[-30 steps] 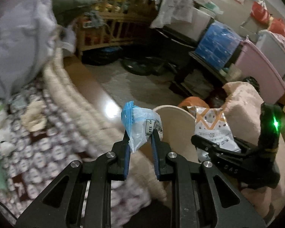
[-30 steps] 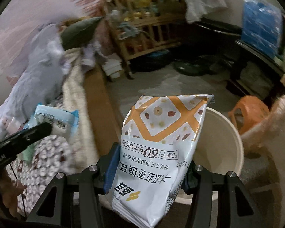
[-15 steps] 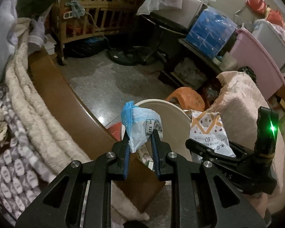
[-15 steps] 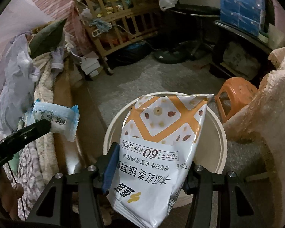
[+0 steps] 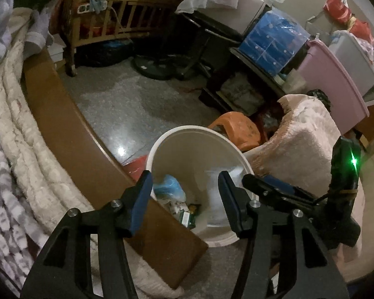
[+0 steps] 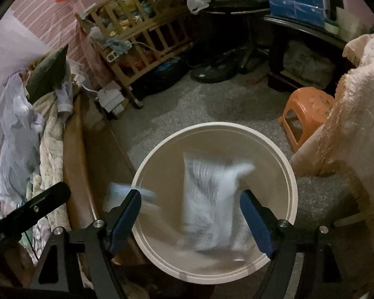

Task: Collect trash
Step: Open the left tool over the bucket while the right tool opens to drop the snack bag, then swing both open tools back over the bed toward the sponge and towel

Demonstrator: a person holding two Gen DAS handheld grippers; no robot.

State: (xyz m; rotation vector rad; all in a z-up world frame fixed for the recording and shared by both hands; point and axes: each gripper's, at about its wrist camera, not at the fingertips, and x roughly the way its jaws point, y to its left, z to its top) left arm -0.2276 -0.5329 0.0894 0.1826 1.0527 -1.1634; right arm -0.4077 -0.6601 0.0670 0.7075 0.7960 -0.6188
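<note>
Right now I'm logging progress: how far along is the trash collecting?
Both grippers, left and right, are open above the white bin. The snack bag and blue wrapper are blurred, dropping in. Older trash lies at the bottom. No further litter is identifiable.

Dim room: grey speckled floor [image 5: 127, 104], wooden crib [image 5: 112, 17] (cluttered), orange stool [image 6: 304, 114], pink tub [image 5: 336, 84].

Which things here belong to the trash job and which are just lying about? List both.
Job:
- round cream plastic bin
- large white snack bag, blurred, inside the bin
- small blue plastic wrapper, in the bin
- left tool, open
- right tool, open

Lying about:
- orange plastic stool
- wooden slatted crib
- pink plastic tub
- blue wrapped pack
</note>
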